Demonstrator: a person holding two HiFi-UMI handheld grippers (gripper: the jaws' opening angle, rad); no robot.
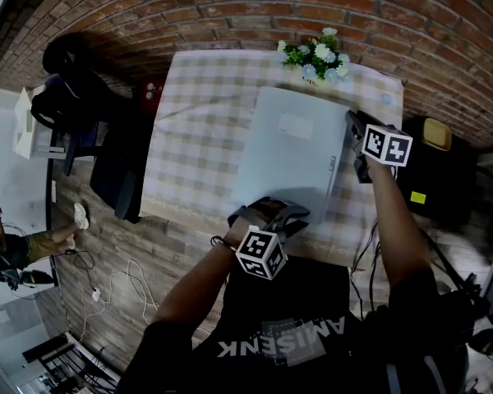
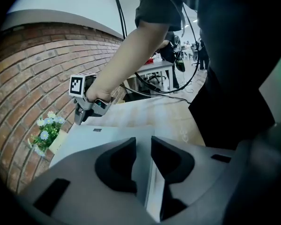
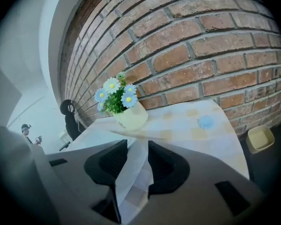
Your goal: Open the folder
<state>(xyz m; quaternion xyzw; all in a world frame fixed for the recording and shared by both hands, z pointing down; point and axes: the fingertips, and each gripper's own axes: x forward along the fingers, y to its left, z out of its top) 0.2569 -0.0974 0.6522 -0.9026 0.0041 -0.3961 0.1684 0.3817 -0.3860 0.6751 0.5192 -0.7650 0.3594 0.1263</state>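
Brick wall (image 1: pixel 312 6) fills the 12 o'clock side of the head view. Against it stands the tabletop (image 1: pixel 197 121), under a pale checked cloth.

The grey-blue folder (image 1: pixel 287 154) lies flat on the tabletop, toward its 3 o'clock side. Its cover is down all round, so I judge that none of the opening is done. An edge has yet to be gripped and the cover swung over.

The folder's long axis runs from 6 o'clock to a little past 12. A label panel sits in the far half, and there is a small dark fitting on the 3 o'clock long edge (clasp or spine tab, too small to tell).

The left tool (image 2: pixel 144 161) sits at the folder's 6 o'clock short edge. Its jaws are narrowly apart with that edge in the gap, and the pads are not visibly pinching.

The right tool (image 3: pixel 137 165) is at the 3 o'clock edge near the far corner. Its jaws are also slightly apart, with a pale strip and checked cloth showing between them, and it clamps nothing.

Smallest is the flower pot (image 1: pixel 316 56), just beyond the folder's far corner.
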